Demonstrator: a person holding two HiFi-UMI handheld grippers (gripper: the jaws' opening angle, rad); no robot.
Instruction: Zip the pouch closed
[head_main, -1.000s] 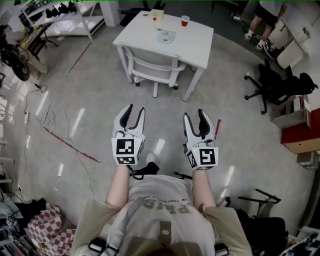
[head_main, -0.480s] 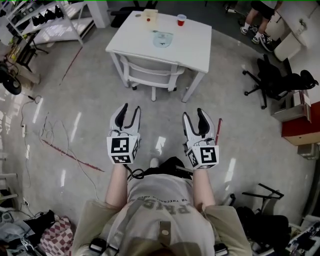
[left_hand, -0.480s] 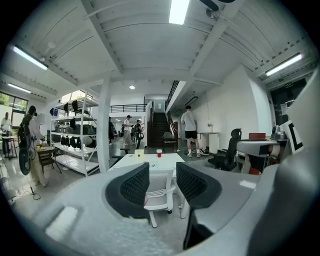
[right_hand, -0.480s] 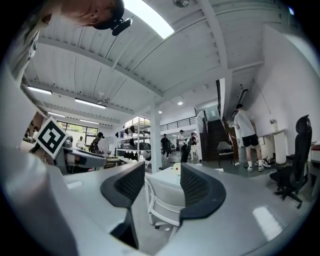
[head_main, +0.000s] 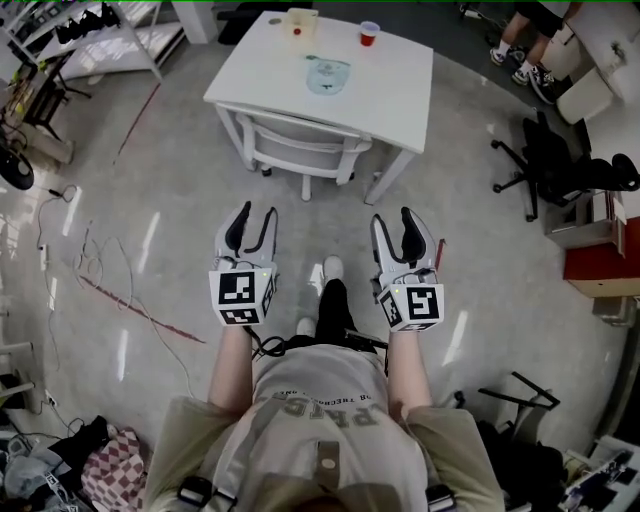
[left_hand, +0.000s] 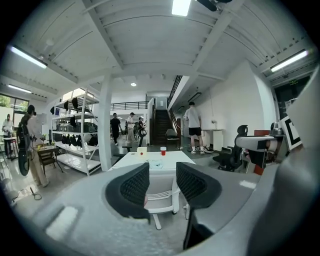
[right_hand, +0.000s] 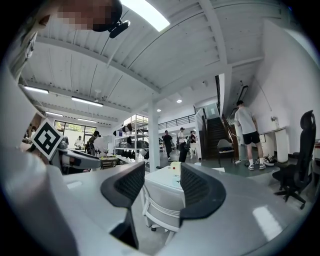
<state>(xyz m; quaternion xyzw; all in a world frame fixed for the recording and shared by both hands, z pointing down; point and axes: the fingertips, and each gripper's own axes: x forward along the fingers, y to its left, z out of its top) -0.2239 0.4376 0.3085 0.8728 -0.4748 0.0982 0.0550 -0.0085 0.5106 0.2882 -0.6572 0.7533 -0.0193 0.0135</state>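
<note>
A pale blue pouch (head_main: 328, 75) lies flat on the white table (head_main: 390, 85) ahead of me, well beyond both grippers; in the left gripper view the pouch (left_hand: 158, 165) is a small patch on the tabletop. My left gripper (head_main: 252, 222) is held over the floor at waist height, open and empty. My right gripper (head_main: 398, 228) is level with it to the right, also open with nothing between its jaws. Both point toward the table (left_hand: 156, 159), which the right gripper view shows as a table (right_hand: 167, 181) between the jaws.
A white chair (head_main: 300, 150) is pushed under the table's near side. A red cup (head_main: 369, 33) and a cream box (head_main: 301, 22) stand at the table's far edge. Black office chairs (head_main: 570, 175) are at right, shelving (head_main: 95, 35) at far left, cables (head_main: 90, 250) on the floor.
I have stepped closer to the table, which now sits slightly nearer in the head view. One foot has come forward between the grippers. Both grippers stay open and level.
</note>
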